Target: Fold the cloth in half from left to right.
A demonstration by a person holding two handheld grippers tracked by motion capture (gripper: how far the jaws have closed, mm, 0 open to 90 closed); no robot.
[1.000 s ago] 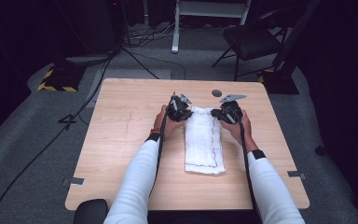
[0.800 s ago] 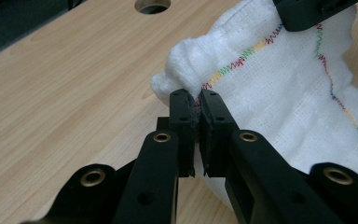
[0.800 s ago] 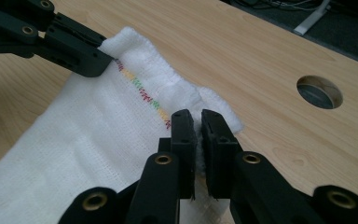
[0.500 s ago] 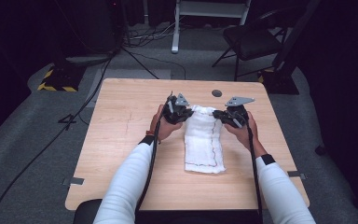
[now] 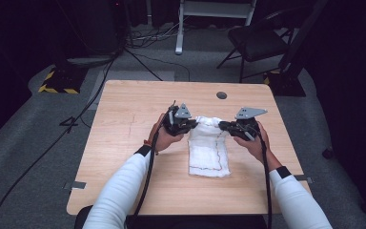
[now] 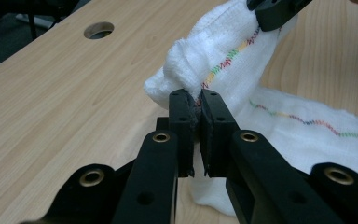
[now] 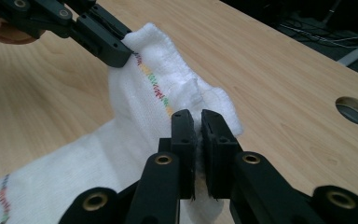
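A white cloth [image 5: 208, 148] with a coloured stitched line lies folded on the wooden table [image 5: 124, 119]. Its far end is lifted off the table and held between the two grippers. My left gripper [image 5: 192, 125] is shut on the far left corner, and the left gripper view shows the cloth [image 6: 223, 60] pinched between the closed pads [image 6: 181, 112]. On the far right corner my right gripper [image 5: 223, 126] is shut, with the cloth [image 7: 154, 88] caught between its pads [image 7: 213, 130]. In each gripper view the other gripper's jaw grips the raised edge farther off.
A round cable hole [image 5: 221, 95] sits in the table near its far edge. Beyond the table stand a dark chair [image 5: 257, 43] and a white stand [image 5: 214, 14]. Cables run over the grey floor at the left.
Both hands have moved toward the person and risen a little, drawing the cloth's far end up and back over the rest. The grip of both grippers is unchanged.
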